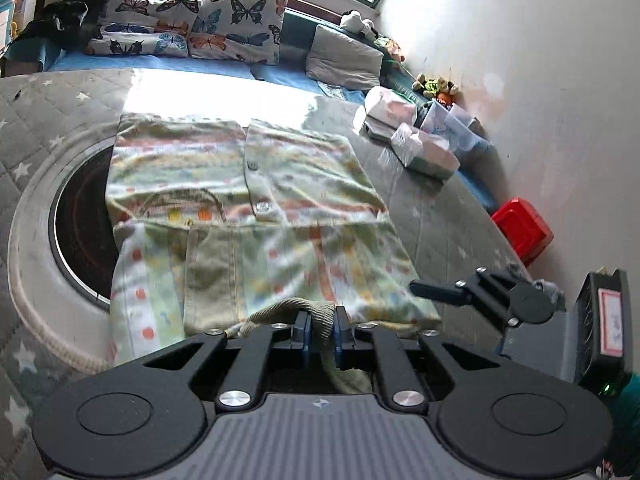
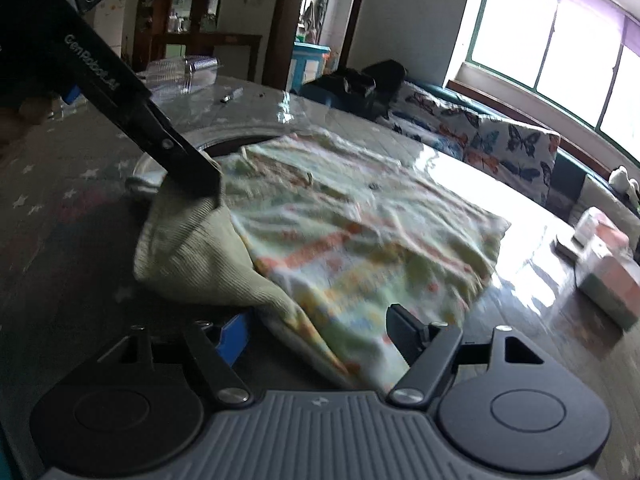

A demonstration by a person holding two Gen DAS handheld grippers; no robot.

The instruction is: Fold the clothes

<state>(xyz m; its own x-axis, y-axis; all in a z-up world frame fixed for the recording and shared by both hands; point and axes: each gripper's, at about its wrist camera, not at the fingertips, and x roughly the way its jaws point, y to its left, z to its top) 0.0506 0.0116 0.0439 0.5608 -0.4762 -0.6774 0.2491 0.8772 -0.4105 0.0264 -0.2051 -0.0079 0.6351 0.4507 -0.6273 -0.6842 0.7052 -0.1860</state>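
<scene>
the garment, a soft pastel print piece with buttons down its front, lies spread on the quilted star-patterned bench, partly over a round dark inset ringed in white. its far half already looks doubled over the near half, with a straight folded edge crossing the middle, so one fold seems done; i judge the near hem is now being taken up for the next fold, and the final tidy stack is still to come.

the left gripper has its fingers pinched narrow on the ribbed olive hem at 6 o'clock of the cloth, the band bunched between the blue pads. the right gripper stands with fingers wide, the corner at 5 o'clock lying between them but not pressed.

the fabric is thin cotton-like knit, limp and lightly wrinkled, with orange dots and stripes; the hem is thicker, corded. butterfly cushions line the far side at 12 o'clock.
</scene>
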